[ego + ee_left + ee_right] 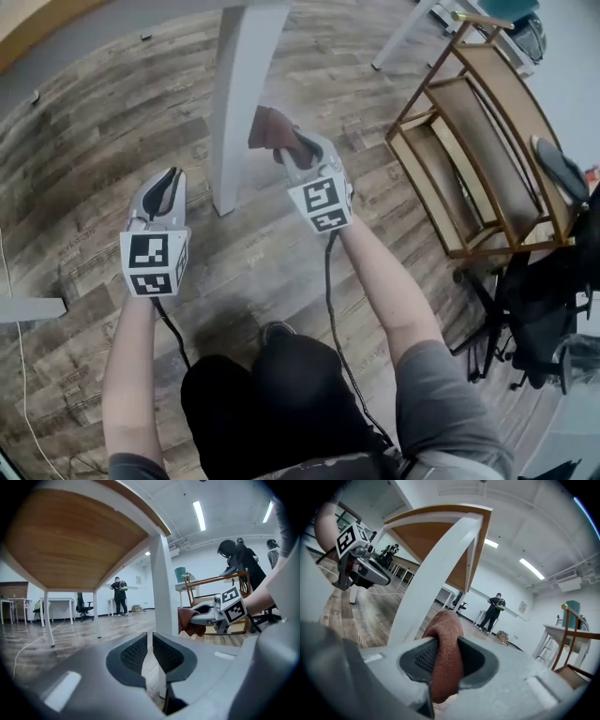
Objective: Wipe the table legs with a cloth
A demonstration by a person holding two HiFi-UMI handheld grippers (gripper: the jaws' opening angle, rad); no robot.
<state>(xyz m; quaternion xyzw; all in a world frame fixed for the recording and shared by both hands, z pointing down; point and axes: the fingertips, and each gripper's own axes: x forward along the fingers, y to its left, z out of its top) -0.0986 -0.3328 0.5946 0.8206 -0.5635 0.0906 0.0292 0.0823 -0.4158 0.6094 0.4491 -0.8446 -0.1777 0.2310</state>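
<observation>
No words, brand names or numbers can be read anywhere. The white marker cube point(152, 262) on the left gripper point(169, 185) and the matching cube point(323, 203) on the right gripper point(281, 148) carry black-and-white square block patterns with no letters or digits. A small pale wall sheet point(138, 579) in the left gripper view is too small to read, as is a light wall notice point(522, 606) in the right gripper view.

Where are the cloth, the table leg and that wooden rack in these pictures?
cloth point(444, 653), right gripper view: the fold pinched between the jaws.
table leg point(239, 103), head view: the middle of its white shaft.
wooden rack point(497, 150), head view: its long shelf board.
</observation>
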